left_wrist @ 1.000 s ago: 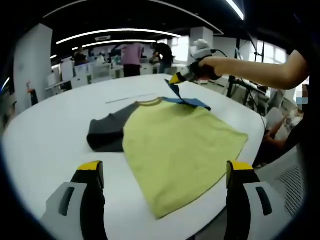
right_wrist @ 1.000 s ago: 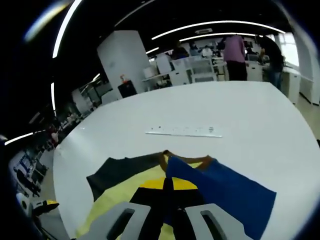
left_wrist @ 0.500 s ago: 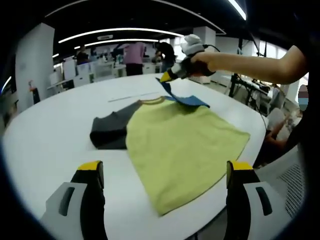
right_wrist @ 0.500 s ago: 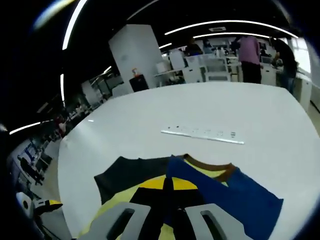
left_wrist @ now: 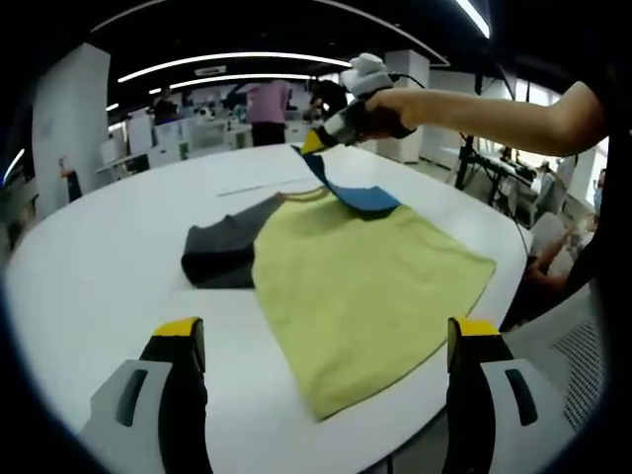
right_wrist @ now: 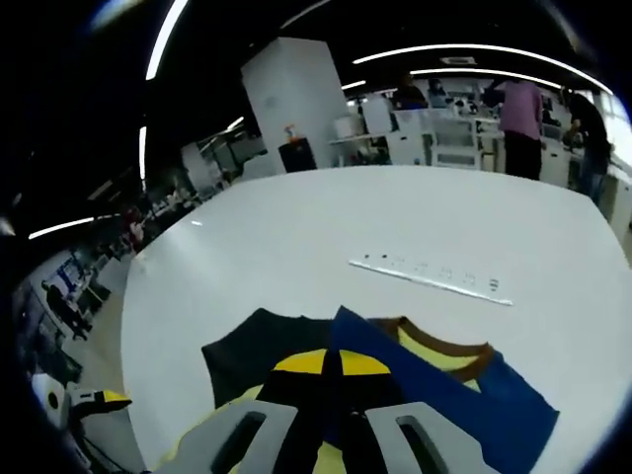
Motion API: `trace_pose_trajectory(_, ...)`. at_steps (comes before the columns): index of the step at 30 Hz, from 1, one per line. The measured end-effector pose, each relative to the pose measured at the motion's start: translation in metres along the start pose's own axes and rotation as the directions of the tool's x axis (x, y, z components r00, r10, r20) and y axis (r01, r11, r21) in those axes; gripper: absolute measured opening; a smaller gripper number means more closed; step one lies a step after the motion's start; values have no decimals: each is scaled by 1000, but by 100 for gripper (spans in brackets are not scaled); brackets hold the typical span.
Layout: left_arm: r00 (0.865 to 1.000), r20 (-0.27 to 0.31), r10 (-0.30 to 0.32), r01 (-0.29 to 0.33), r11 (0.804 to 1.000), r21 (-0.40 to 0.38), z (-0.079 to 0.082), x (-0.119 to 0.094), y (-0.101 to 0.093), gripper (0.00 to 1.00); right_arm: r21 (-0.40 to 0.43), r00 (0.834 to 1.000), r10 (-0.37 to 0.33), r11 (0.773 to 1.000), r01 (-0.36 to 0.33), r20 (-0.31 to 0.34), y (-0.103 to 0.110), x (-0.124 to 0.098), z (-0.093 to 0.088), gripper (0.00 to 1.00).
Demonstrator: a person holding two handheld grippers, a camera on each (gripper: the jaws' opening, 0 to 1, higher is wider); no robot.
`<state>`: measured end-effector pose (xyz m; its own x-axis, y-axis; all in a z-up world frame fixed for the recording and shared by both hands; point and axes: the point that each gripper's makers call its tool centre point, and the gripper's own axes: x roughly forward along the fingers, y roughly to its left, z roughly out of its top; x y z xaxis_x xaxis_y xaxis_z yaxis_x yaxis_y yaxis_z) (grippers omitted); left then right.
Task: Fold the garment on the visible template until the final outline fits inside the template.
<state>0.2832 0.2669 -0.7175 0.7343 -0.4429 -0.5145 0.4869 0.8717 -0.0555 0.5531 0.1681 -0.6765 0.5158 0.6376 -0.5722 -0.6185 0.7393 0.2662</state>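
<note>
Overhead, right gripper (left_wrist: 314, 141) pinches blue sleeve (left_wrist: 360, 194); table (left_wrist: 99, 257) open.

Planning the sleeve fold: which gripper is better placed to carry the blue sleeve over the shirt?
Right. The right gripper is shut on the blue sleeve and holds it lifted above the yellow shirt. The left gripper is open, holds nothing, and sits near the hem.

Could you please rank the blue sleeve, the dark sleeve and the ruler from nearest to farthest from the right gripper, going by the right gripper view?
1. Blue sleeve: clamped in the right gripper.
2. Dark sleeve: just left of the jaws, flat on the table.
3. Ruler: farther out, upper right.
</note>
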Motion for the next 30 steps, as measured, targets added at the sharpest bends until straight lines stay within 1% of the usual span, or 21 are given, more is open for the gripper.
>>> trace_pose_trajectory(3, 1000, -2, 0, 0, 1000, 0, -1, 0, 0, 99, -12, 1000, 19, 1000, -19, -7, 9, 3, 0, 0)
trace_pose_trajectory(6, 1000, -4, 1, -1, 1000, -1, -1, 0, 0, 99, -32, 999, 32, 999, -33, -25, 17, 6, -5, 0)
trace_pose_trajectory(13, 1000, -7, -1, 1, 1000, -2, -2, 1, -2, 99, -84, 993, 75, 993, -83, -96, 45, 14, -32, 0)
trace_pose_trajectory(19, 1000, -7, 1, -1, 1000, -4, -2, 1, -4, 99, -114, 985, 109, 986, -125, -137, 66, 21, -50, 0)
trace_pose_trajectory(22, 1000, -7, 0, 0, 1000, -3, -2, 1, -5, 99, -123, 981, 106, 984, -127, -165, 67, 27, -62, 0)
trace_pose_trajectory(25, 1000, -9, 1, -1, 1000, -4, -3, 0, -5, 99, -118, 981, 102, 985, -122, -168, 66, 32, -69, 0)
trace_pose_trajectory(30, 1000, -13, 1, -1, 1000, -2, -3, -1, -5, 99, -72, 980, 105, 990, -119, -169, 65, 38, -81, 0)
